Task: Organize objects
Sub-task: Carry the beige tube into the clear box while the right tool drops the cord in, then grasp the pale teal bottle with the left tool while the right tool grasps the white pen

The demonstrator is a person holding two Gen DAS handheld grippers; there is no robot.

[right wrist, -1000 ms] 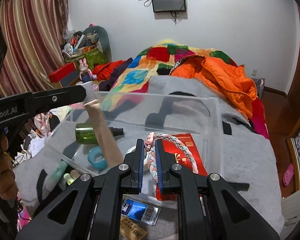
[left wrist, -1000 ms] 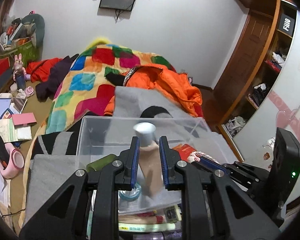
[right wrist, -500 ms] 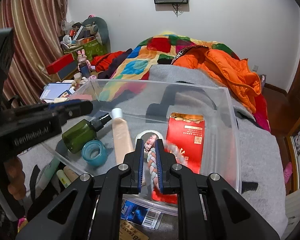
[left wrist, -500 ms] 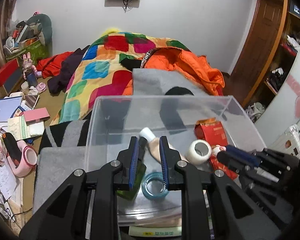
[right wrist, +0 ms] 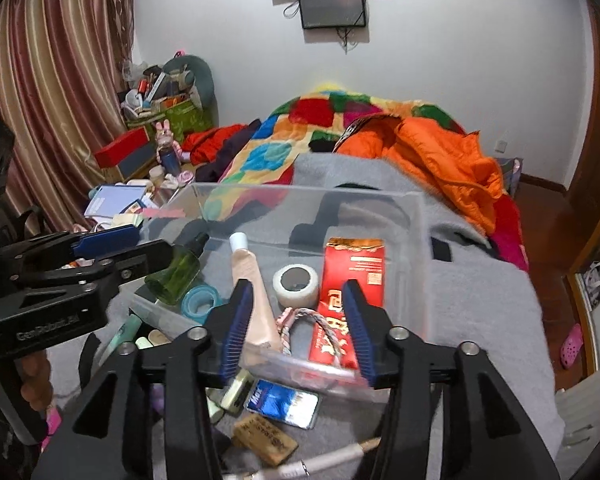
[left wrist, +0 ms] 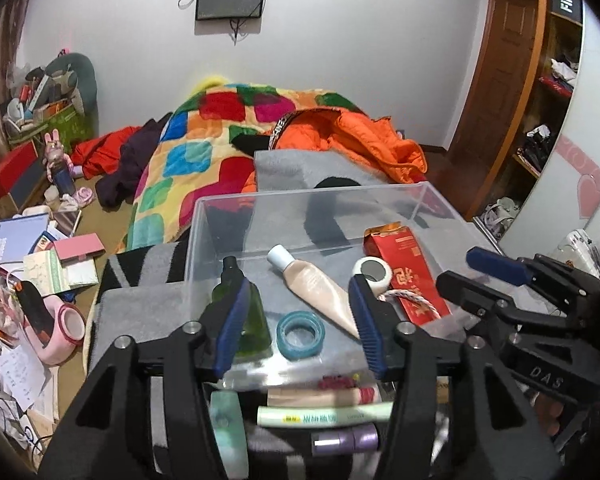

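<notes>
A clear plastic bin [left wrist: 220, 208] [right wrist: 416, 240] sits on a grey blanket. Inside lie a beige tube [left wrist: 316, 288] [right wrist: 252, 280], a green bottle [left wrist: 256, 320] [right wrist: 176, 272], a teal tape ring [left wrist: 300, 334] [right wrist: 198, 300], a white tape roll [left wrist: 372, 274] [right wrist: 296, 284], a red packet [left wrist: 404, 256] [right wrist: 352, 272] and a braided rope [right wrist: 312, 320]. My left gripper [left wrist: 300, 328] is open and empty over the bin's near edge. My right gripper [right wrist: 296, 336] is open and empty above the rope.
Tubes [left wrist: 324, 414] and a purple lipstick [left wrist: 346, 440] lie in front of the bin. A blue card [right wrist: 288, 402], a brown bar [right wrist: 266, 438] and a white cable [right wrist: 328, 460] lie near the right gripper. A cluttered bed and floor lie behind.
The left gripper lowered the beige tube into the bin and opened. The right gripper lowered the braided rope into the bin and opened. Both have drawn back.
</notes>
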